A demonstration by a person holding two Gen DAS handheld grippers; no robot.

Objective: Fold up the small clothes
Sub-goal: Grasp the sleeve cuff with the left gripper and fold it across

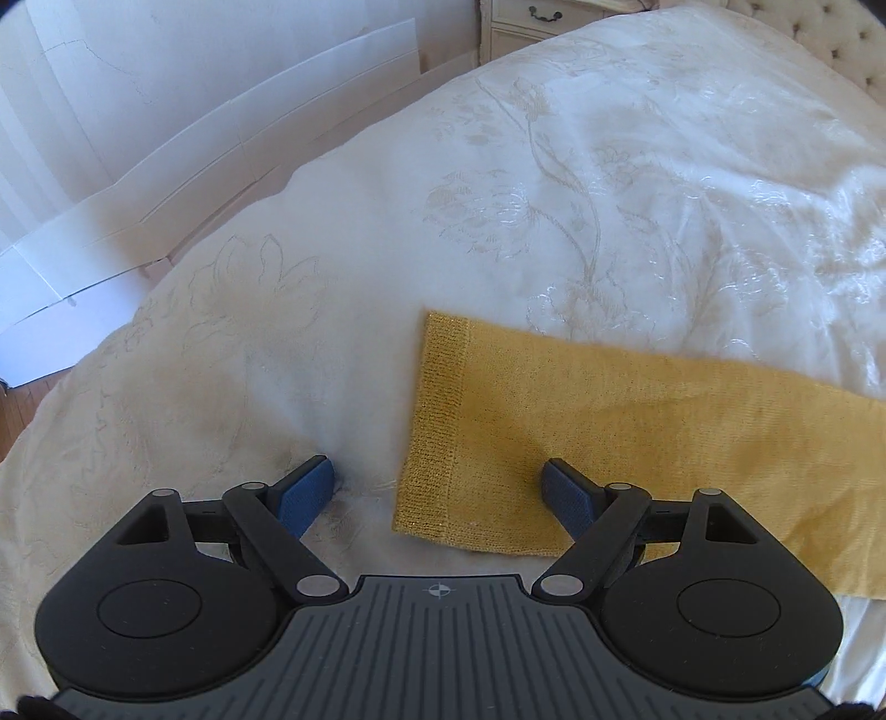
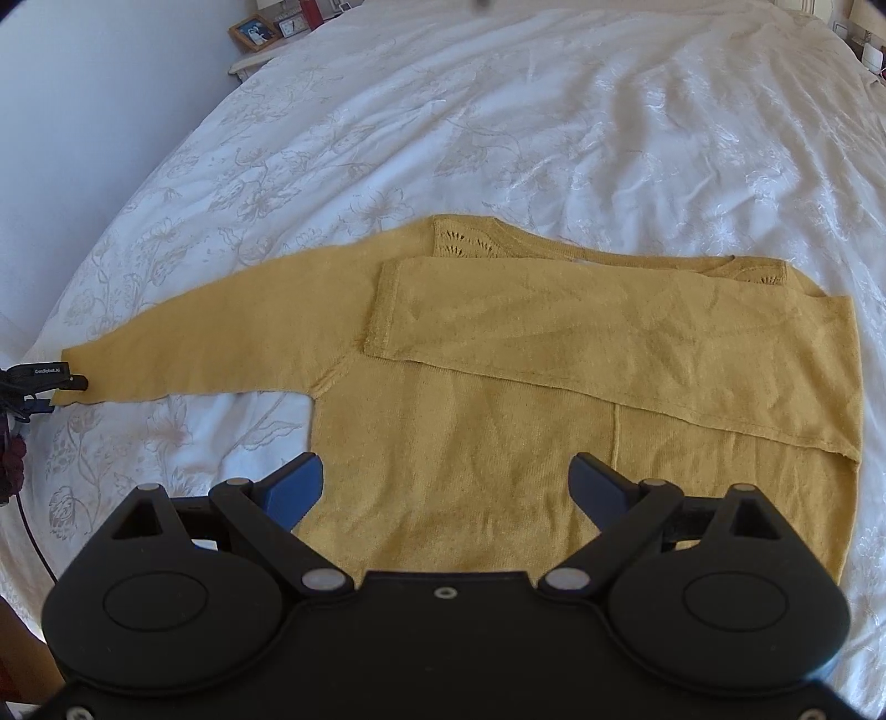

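A mustard-yellow knit sweater [image 2: 498, 443] lies flat on the white floral bedspread [image 2: 498, 111]. One sleeve [image 2: 637, 338] is folded across the chest. The other sleeve [image 2: 210, 332] stretches out to the left, ending in a ribbed cuff [image 1: 437, 421]. My left gripper [image 1: 437, 493] is open just above that cuff's end, one blue pad [image 1: 307, 493] over the bedspread and the other over the sleeve. In the right wrist view the left gripper [image 2: 63, 385] shows at the cuff, far left. My right gripper [image 2: 448, 487] is open over the sweater's lower body, holding nothing.
White flat panels [image 1: 166, 183] lean beside the bed at the left. A cream drawer unit [image 1: 526, 22] and a tufted headboard [image 1: 853, 39] stand at the far end. A framed photo [image 2: 255, 30] and small clock sit on a nightstand. Bare bedspread [image 1: 664, 166] stretches beyond the sweater.
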